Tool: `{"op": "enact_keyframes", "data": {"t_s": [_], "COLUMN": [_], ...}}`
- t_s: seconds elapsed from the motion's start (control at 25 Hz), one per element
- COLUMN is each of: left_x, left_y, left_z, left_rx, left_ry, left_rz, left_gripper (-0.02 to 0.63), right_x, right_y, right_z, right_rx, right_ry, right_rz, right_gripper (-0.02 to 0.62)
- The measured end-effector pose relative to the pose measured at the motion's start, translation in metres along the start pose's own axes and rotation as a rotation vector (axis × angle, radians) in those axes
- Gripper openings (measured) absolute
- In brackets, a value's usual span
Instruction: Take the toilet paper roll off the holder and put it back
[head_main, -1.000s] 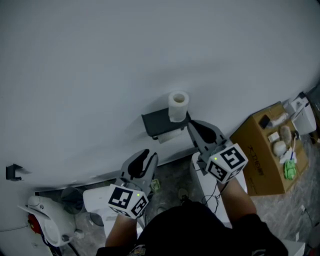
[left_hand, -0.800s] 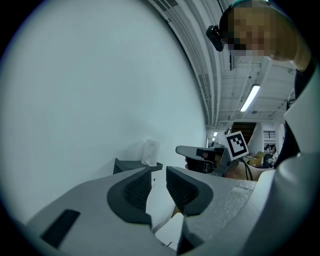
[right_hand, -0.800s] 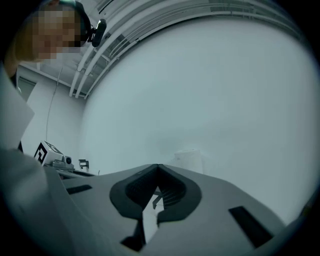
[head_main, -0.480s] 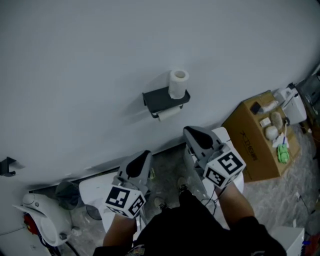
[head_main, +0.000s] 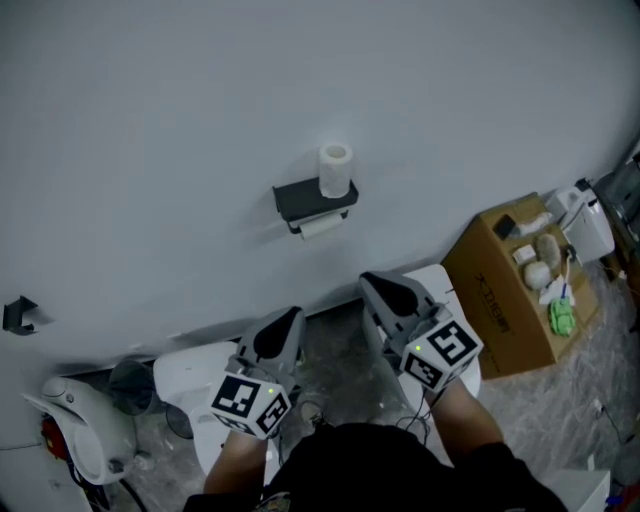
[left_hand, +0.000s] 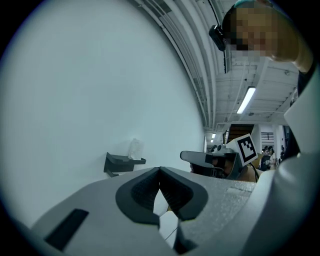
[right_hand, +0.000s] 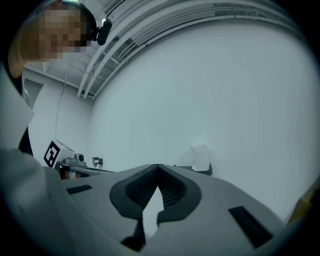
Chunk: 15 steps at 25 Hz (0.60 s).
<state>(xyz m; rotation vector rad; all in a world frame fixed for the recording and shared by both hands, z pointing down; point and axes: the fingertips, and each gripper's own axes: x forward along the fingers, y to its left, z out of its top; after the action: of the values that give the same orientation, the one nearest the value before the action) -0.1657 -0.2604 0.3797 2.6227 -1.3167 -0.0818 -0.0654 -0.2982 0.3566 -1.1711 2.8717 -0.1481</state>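
A white toilet paper roll (head_main: 335, 171) stands upright on top of the dark wall-mounted holder (head_main: 312, 203); a second roll's loose sheet hangs under the shelf. The same roll (left_hand: 135, 148) shows small above the holder (left_hand: 121, 163) in the left gripper view, and the roll (right_hand: 200, 157) shows in the right gripper view. My left gripper (head_main: 284, 324) is shut and empty, low and left of the holder. My right gripper (head_main: 378, 289) is shut and empty too, well below and apart from the holder.
An open cardboard box (head_main: 520, 287) with bottles and small items stands at the right by the wall. A white toilet (head_main: 195, 385) sits below left, with a white and red device (head_main: 75, 435) at far left. A small dark wall bracket (head_main: 22, 314) is at the left edge.
Both grippers have drawn back and down from the holder, the right one farthest. The left gripper's jaws have closed. The roll stays standing on the holder's top.
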Motion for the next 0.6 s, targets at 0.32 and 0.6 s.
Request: {"op": "enact_keyframes", "data": {"t_s": [0.32,0.6], "left_x": [0.022,0.005], "left_y": [-0.114,-0.183], "left_z": [-0.024,-0.043], "left_rx": [0.022,0.054], "left_ry": [0.028,0.074], "left_rz": [0.044,0.151], "left_gripper": [0.003,0.003], "right_x": [-0.099,-0.15], "right_y": [-0.03,-0.029], "right_z": [-0.005,-0.012], "right_rx": [0.043,0.105], "right_ry": [-0.003,-0.012], "right_rz": [0.078,0.198], "right_gripper": [-0.002,-0.002]}}
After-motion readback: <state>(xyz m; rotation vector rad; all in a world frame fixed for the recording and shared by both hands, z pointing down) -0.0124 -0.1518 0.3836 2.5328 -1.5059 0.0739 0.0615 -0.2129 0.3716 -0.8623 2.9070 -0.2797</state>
